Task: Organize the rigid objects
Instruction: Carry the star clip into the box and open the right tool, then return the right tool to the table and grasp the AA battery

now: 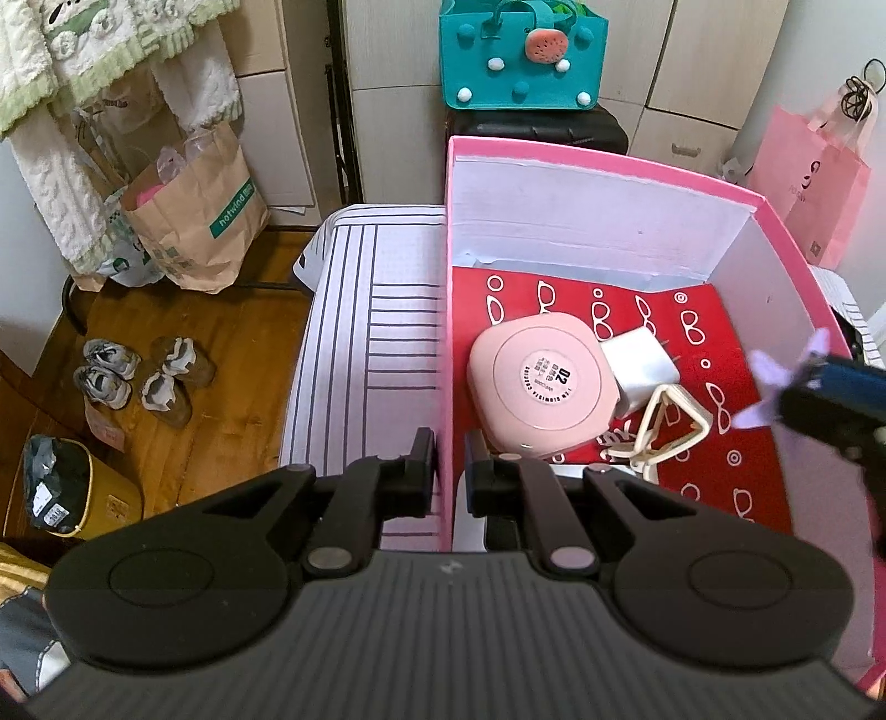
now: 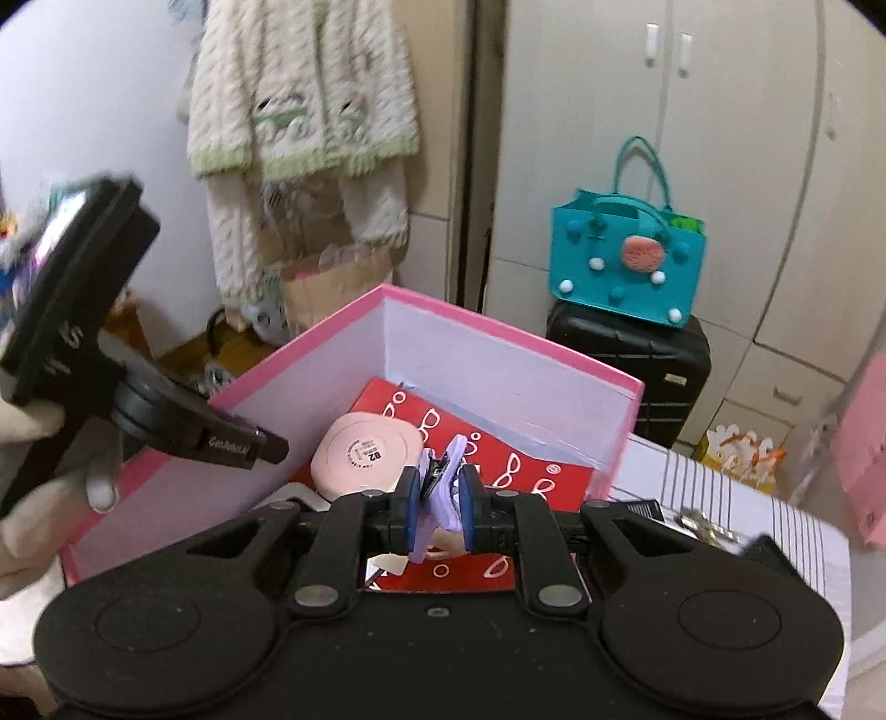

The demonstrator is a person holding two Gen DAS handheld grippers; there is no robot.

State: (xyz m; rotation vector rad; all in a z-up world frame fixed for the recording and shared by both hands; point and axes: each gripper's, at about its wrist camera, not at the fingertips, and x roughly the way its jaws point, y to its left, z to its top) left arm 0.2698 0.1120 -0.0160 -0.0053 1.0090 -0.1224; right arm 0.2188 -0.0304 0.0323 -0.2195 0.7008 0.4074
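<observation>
A pink box (image 1: pixel 446 310) with white inner walls stands on a striped cloth. Inside lie a red glasses-print item (image 1: pixel 736 387), a pink rounded case (image 1: pixel 540 382), a white charger plug (image 1: pixel 642 363) and a cream cord (image 1: pixel 664 432). My left gripper (image 1: pixel 448 476) is shut on the box's left wall, one finger on each side. My right gripper (image 2: pixel 437 498) is shut on a purple hair clip (image 2: pixel 440 487) and holds it over the box's interior; it also shows in the left wrist view (image 1: pixel 775 382). The box shows in the right wrist view (image 2: pixel 498 354) too.
A teal felt bag (image 1: pixel 523 52) sits on a black suitcase (image 2: pixel 631 371) behind the box. Paper bags (image 1: pixel 194 221) and shoes (image 1: pixel 138 376) are on the wooden floor at left. A pink bag (image 1: pixel 819 183) hangs right. Keys (image 2: pixel 703 523) lie on the cloth.
</observation>
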